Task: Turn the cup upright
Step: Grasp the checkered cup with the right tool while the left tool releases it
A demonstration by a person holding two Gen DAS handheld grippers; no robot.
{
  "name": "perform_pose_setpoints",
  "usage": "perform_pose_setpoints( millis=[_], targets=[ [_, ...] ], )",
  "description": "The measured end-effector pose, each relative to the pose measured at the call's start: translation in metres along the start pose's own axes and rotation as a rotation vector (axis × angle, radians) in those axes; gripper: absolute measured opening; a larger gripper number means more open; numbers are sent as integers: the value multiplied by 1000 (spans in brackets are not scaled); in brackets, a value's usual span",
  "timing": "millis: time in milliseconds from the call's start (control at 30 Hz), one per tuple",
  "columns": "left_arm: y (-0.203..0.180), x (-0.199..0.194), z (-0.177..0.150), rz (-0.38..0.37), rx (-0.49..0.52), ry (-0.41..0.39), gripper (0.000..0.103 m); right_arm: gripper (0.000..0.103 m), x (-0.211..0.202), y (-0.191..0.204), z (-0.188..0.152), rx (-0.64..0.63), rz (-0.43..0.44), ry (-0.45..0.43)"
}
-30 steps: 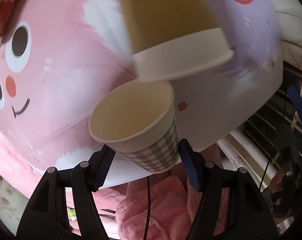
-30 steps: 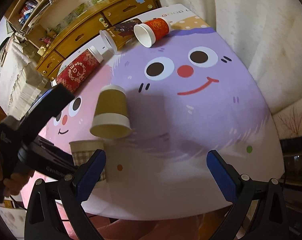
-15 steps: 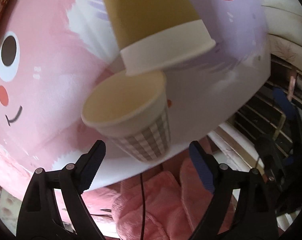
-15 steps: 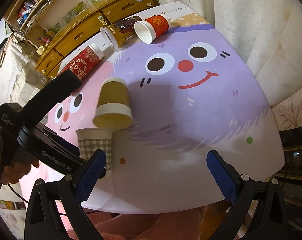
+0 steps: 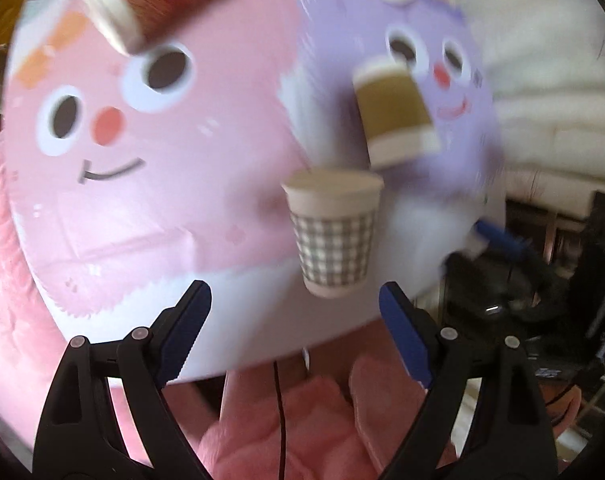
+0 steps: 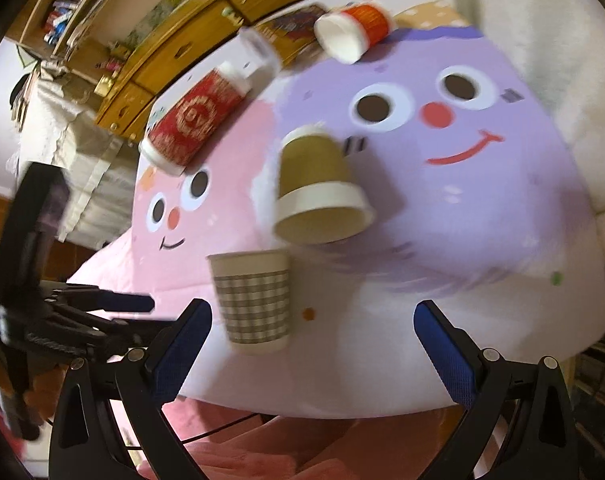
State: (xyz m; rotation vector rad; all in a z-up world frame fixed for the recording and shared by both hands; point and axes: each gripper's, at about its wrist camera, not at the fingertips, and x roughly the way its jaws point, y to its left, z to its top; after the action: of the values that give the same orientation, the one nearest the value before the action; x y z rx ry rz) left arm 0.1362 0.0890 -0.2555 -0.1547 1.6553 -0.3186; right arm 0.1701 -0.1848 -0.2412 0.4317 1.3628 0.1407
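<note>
A grey checked paper cup [image 5: 333,232] stands upright near the table's front edge; it also shows in the right wrist view [image 6: 253,299]. Behind it a mustard cup with a white rim band [image 5: 394,112] lies on its side, mouth toward the front [image 6: 320,187]. My left gripper [image 5: 294,326] is open and empty, pulled back from the checked cup; in the right wrist view it shows at the left [image 6: 102,312]. My right gripper [image 6: 312,340] is open and empty, just in front of the table edge.
The round table [image 6: 482,240] wears a pink and purple cartoon-face cover. A big red cup [image 6: 194,120], a clear-rimmed dark cup [image 6: 278,40] and a small red cup [image 6: 352,32] lie on their sides at the far edge. A wooden dresser [image 6: 206,32] stands behind.
My left gripper let go of the checked cup, opened and pulled back and away from it. The cup now stands upright by itself. The right gripper stayed open.
</note>
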Motion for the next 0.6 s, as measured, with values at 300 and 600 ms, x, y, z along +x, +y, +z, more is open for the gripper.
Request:
perform_pose_setpoints(
  millis=[300, 600],
  targets=[
    [95, -69, -3, -65, -229, -336, 84, 102, 66, 47, 4, 19, 97, 115],
    [104, -29, -13, -44, -349, -369, 84, 84, 122, 56, 15, 56, -17, 157]
  ],
)
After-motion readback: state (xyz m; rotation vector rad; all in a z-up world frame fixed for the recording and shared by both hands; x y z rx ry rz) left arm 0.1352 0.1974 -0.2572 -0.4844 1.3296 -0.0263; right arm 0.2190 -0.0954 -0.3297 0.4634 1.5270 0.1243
